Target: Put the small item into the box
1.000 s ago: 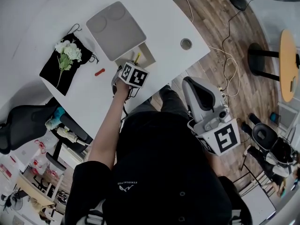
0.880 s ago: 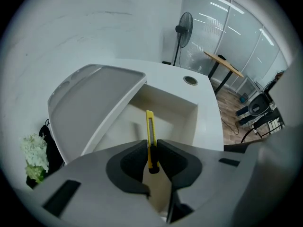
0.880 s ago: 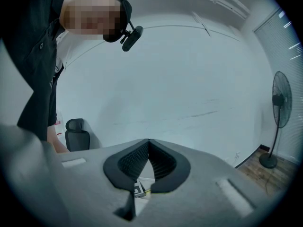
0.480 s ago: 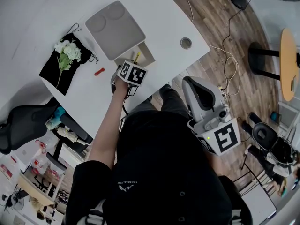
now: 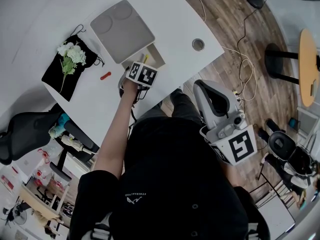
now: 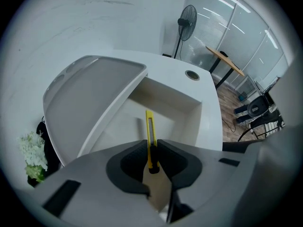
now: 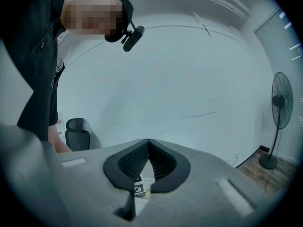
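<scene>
A yellow utility knife point(image 6: 149, 135) is pinched between the jaws of my left gripper point(image 6: 151, 148), blade end pointing forward. It hangs over the open compartment of the white box point(image 6: 191, 109), whose grey lid point(image 6: 92, 103) stands tilted open to the left. In the head view the left gripper point(image 5: 144, 67) is at the box's point(image 5: 159, 59) near edge, with the knife tip point(image 5: 146, 59) poking out past the marker cube. My right gripper point(image 5: 204, 88) is held off the table beside the person's body; its jaws point(image 7: 148, 143) are pressed together on nothing and point at a bare wall.
On the table lie a small red item point(image 5: 105, 76) and a black pouch with white flowers point(image 5: 67, 64), both left of the box. A round cable hole point(image 5: 198, 45) is near the table's right corner. An office chair point(image 5: 25, 131) and floor cables point(image 5: 242, 69) surround the table.
The left gripper with the knife has crept slightly farther over the box. The right gripper has stayed where it was.
</scene>
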A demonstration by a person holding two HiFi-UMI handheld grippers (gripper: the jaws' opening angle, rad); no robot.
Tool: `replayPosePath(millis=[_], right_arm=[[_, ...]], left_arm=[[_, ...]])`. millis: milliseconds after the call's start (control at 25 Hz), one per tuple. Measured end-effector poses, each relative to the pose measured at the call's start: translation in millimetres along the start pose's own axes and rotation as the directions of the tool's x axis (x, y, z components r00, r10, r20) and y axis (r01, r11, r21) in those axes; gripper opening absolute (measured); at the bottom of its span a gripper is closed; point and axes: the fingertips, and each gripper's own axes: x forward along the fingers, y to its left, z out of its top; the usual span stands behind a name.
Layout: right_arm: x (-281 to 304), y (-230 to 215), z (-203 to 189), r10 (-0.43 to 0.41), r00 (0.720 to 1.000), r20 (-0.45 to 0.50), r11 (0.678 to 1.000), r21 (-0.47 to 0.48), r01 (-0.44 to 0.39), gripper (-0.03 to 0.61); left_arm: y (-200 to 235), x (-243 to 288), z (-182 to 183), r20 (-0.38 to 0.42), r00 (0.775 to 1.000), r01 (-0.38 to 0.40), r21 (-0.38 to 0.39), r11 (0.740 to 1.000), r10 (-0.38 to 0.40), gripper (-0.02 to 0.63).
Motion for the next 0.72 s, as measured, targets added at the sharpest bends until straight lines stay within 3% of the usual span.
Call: replayPosePath(millis=[720], right_arm=[[-0.2, -0.4, 1.3, 0.006, 1.000, -0.002, 1.000, 0.000, -0.006, 0.002]], left_arm=[[0.2, 0.5, 0.8, -0.017, 1.000, -0.001, -0.006, 1.000, 0.001, 0.067]])
